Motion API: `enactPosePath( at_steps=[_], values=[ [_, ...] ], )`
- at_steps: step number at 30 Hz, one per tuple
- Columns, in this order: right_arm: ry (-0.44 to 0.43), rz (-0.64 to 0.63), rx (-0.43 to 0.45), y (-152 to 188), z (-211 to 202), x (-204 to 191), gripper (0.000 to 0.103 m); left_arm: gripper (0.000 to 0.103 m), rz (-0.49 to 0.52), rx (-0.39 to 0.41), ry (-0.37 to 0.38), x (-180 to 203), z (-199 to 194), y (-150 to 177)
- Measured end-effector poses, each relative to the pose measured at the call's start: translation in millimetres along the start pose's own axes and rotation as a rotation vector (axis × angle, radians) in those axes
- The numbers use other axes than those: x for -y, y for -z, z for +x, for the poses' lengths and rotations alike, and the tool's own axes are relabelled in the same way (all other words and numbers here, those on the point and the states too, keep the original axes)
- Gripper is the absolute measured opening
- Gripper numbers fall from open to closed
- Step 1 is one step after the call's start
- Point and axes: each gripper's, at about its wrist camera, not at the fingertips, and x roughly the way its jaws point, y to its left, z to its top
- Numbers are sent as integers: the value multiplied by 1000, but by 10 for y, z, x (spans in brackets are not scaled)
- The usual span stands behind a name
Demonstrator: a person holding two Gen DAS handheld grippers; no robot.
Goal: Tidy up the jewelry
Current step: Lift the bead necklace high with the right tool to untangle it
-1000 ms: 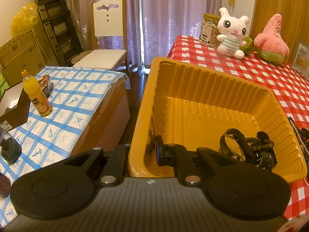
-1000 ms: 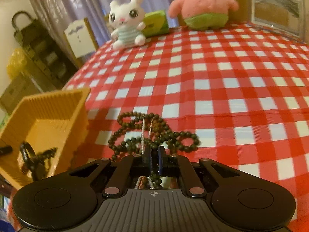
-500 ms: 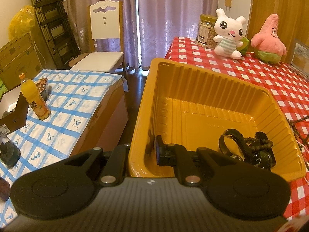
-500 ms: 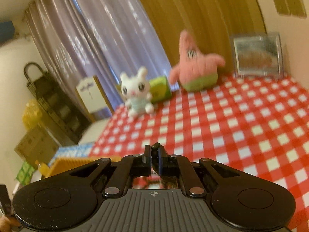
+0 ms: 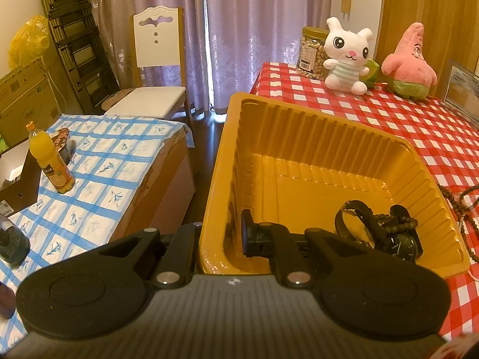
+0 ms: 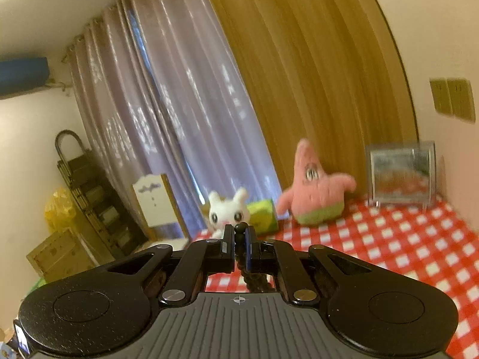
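Through my left wrist camera, my left tool [image 5: 223, 233] is clamped on the near wall of the yellow tray [image 5: 287, 137]: one finger sits inside the tray, the other outside its left side, with the wall pinched between them. The tray stands on the table [image 5: 419, 137], at the near left corner of the red-and-white checked cloth. In the tray's near right corner lie a black watch [image 5: 402, 245] and a dark bead bracelet [image 5: 392, 220], tangled together and touching. Just outside the tray's right wall, a dark bead necklace [image 5: 452, 197] lies on the cloth, with strands rising toward the right edge of the view. At the far end of the table stand a white bunny plush [image 5: 347, 56], a pink starfish plush [image 5: 410, 65] and a jar of nuts [image 5: 312, 52].

Through my right wrist camera, my right tool [image 6: 238, 246] is closed on the bead necklace [image 6: 241, 229]; a few beads poke up above the fingertips and the rest hangs down between the fingers, out of sight below. The tool is tilted up, well above the table [image 6: 389, 239], facing the bunny plush [image 6: 229, 214], the starfish plush [image 6: 314, 188] and a framed picture [image 6: 401, 176] by the wall.
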Motion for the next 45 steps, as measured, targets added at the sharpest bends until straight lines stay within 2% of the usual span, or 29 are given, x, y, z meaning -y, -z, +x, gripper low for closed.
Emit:
enactPosePath(
  at_steps=[10,19,28,39,45],
  values=[
    [-41,-73,176,-411,-327,-201,6,10,6,11,15,0,-19,-10],
    [-3,-72,166,-328,-359,-255,6,10,8,11,18,11,-17,-11],
    [57,-167,289,-640,-690,-274,6,10,10,11,25,41,-10,-13],
    [6,-305,421,-947,-828,-499,6,10,14,14,31,38,-11,-15],
    [-26,-308,393,-905,-743,-556,6,10,9,12,31,43,-11,-18]
  ],
)
